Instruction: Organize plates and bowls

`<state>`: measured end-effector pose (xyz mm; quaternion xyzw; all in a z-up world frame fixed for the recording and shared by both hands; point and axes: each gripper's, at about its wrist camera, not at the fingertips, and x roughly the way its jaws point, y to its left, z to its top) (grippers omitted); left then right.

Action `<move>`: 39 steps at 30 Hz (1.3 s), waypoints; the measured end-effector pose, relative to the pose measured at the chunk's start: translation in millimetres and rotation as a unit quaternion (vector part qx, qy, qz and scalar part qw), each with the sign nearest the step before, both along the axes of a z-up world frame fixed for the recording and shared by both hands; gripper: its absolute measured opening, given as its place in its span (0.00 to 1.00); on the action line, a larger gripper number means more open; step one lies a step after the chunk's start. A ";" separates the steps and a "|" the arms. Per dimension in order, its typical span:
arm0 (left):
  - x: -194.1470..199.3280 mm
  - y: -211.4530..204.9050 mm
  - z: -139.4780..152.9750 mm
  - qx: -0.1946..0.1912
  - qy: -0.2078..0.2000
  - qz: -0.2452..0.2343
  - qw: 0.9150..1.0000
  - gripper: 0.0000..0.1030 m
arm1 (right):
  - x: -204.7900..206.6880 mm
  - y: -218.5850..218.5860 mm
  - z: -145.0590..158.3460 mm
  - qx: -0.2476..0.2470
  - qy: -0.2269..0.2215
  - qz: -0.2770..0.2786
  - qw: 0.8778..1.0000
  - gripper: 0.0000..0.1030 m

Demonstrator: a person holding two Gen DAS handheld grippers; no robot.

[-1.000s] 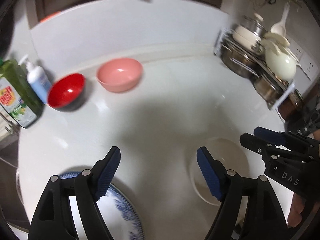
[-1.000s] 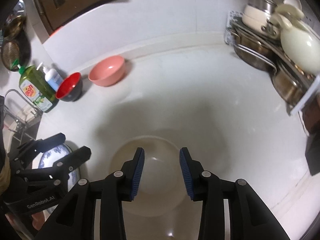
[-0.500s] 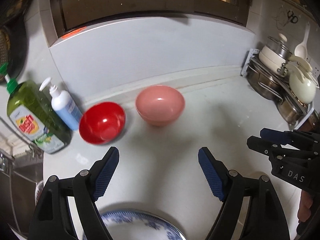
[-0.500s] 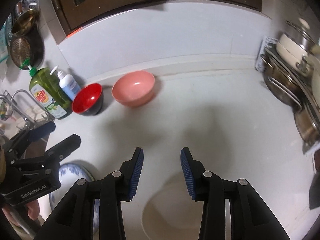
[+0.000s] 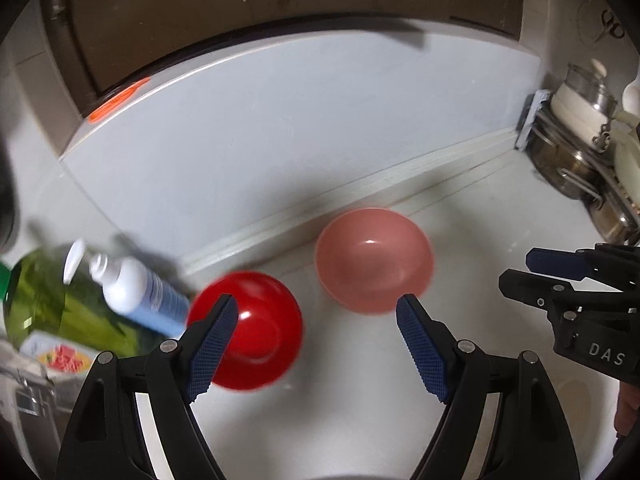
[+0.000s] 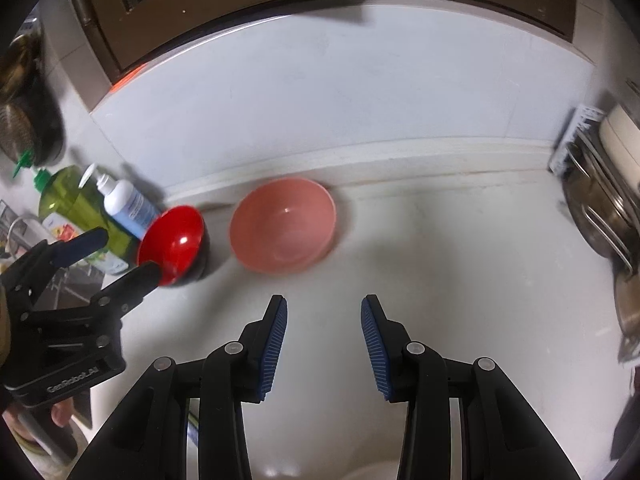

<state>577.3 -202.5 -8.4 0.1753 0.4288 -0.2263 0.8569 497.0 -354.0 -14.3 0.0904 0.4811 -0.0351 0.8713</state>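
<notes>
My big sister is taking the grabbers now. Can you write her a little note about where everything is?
Left gripper: jaws open, holding nothing, close to the red bowl.
Right gripper: jaws open, holding nothing, facing the pink bowl.
Both bowls sit upright, side by side on the white counter near the back wall, red one next to the soap bottles.
Done: no bowl is stacked or picked up yet.
Left: probably grab the red bowl, then the pink one, and sort them. No plate shows fully right now.
</notes>
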 end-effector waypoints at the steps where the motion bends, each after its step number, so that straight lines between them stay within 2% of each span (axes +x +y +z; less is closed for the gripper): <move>1: 6.2 -2.5 -3.0 0.006 0.000 -0.004 1.000 0.79 | 8.2 -1.0 -1.8 0.005 0.003 0.000 1.000 0.39; 15: 77.2 -27.8 -61.7 0.038 0.050 -0.013 0.998 0.77 | 71.8 -13.5 -47.2 0.035 0.057 -0.025 0.997 0.39; 23: 97.1 -38.3 -86.6 0.050 0.079 -0.009 0.996 0.68 | 90.9 -20.8 -76.6 0.050 0.084 -0.051 0.994 0.37; 26: 100.4 -43.9 -92.3 0.052 0.086 -0.010 0.995 0.64 | 95.1 -24.1 -83.2 0.054 0.092 -0.053 0.993 0.32; 34: 111.3 -52.1 -105.4 0.050 0.119 -0.006 0.992 0.45 | 100.4 -29.0 -96.1 0.068 0.108 -0.057 0.990 0.20; 39: 112.5 -52.4 -111.6 0.047 0.133 -0.004 0.990 0.19 | 101.0 -29.3 -102.2 0.076 0.113 -0.056 0.989 0.14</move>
